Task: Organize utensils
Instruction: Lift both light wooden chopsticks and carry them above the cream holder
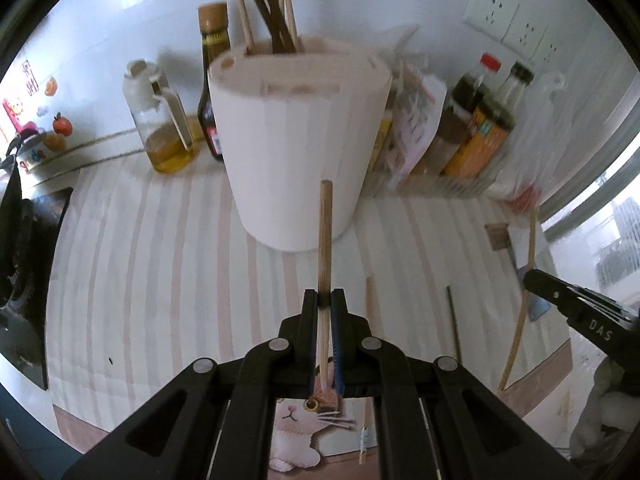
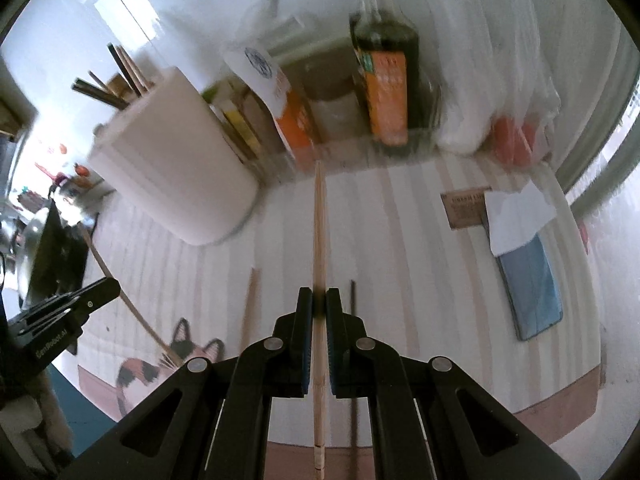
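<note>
My left gripper (image 1: 325, 300) is shut on a light wooden chopstick (image 1: 325, 232) that points up toward the white utensil holder (image 1: 296, 140). Several dark and light chopsticks (image 1: 268, 12) stand in the holder. My right gripper (image 2: 319, 300) is shut on another light chopstick (image 2: 319, 220), held above the striped mat (image 2: 420, 260). The holder (image 2: 176, 168) lies to its upper left. A light chopstick (image 2: 250, 304) and a dark chopstick (image 2: 353, 304) lie loose on the mat between the grippers. Each wrist view shows the other gripper at its edge: the right gripper (image 1: 576, 308) and the left gripper (image 2: 68, 308).
Behind the holder stand a glass oil jug (image 1: 160, 120), a dark sauce bottle (image 1: 214, 80) and a clear tray with bottles and packets (image 2: 384, 92). A blue phone (image 2: 532, 280) under white paper (image 2: 516, 212) lies on the mat's right side. A black stove (image 1: 20, 260) is at the left.
</note>
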Demonstrator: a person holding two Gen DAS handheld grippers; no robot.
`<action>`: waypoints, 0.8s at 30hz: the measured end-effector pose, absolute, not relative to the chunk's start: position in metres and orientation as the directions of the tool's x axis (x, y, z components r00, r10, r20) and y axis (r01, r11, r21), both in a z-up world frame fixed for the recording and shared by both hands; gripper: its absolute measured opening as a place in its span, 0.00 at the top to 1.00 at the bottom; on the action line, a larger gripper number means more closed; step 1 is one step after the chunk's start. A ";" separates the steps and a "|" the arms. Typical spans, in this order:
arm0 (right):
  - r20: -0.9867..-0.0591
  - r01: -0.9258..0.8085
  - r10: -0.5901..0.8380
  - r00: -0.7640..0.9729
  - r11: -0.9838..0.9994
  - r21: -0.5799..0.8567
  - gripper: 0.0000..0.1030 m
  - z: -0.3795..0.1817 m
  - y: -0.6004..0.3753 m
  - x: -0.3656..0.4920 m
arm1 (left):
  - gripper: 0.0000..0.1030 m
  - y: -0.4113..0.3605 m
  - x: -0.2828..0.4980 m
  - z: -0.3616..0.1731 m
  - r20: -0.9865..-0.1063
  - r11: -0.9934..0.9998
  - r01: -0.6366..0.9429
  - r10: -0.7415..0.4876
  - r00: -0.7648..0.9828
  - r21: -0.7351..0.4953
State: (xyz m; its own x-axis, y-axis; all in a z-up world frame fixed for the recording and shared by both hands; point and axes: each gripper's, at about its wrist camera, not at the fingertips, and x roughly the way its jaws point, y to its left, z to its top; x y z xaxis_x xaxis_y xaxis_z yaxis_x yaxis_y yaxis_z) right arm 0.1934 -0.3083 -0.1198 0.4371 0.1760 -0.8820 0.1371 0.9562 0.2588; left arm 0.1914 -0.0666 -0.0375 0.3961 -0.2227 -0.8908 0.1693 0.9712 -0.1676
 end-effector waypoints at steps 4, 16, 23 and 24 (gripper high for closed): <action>-0.854 0.126 0.198 0.481 0.948 0.291 0.94 -0.103 -0.306 0.198 | 0.96 -0.063 0.196 -0.017 -0.871 0.968 0.168 -0.242 0.428 -0.186; -0.740 0.050 0.283 0.610 0.919 0.392 0.94 -0.040 -0.286 0.219 | 0.97 -0.058 0.211 0.064 -0.768 0.953 0.192 -0.303 0.564 -0.235; -0.622 -0.042 0.308 0.720 0.914 0.404 0.94 0.027 -0.265 0.249 | 0.97 -0.049 0.229 0.122 -0.686 0.951 0.206 -0.309 0.659 -0.231; -0.607 -0.050 0.308 0.733 0.914 0.404 0.94 0.035 -0.264 0.254 | 0.97 -0.047 0.234 0.133 -0.670 0.953 0.206 -0.304 0.677 -0.224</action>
State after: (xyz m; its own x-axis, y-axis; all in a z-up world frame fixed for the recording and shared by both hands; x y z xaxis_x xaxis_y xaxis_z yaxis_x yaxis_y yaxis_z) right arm 0.2537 -0.2636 0.0350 0.7329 0.3080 -0.6067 -0.0499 0.9136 0.4035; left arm 0.2344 -0.0471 0.1333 0.6774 -0.3042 -0.6698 0.2063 0.9525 -0.2239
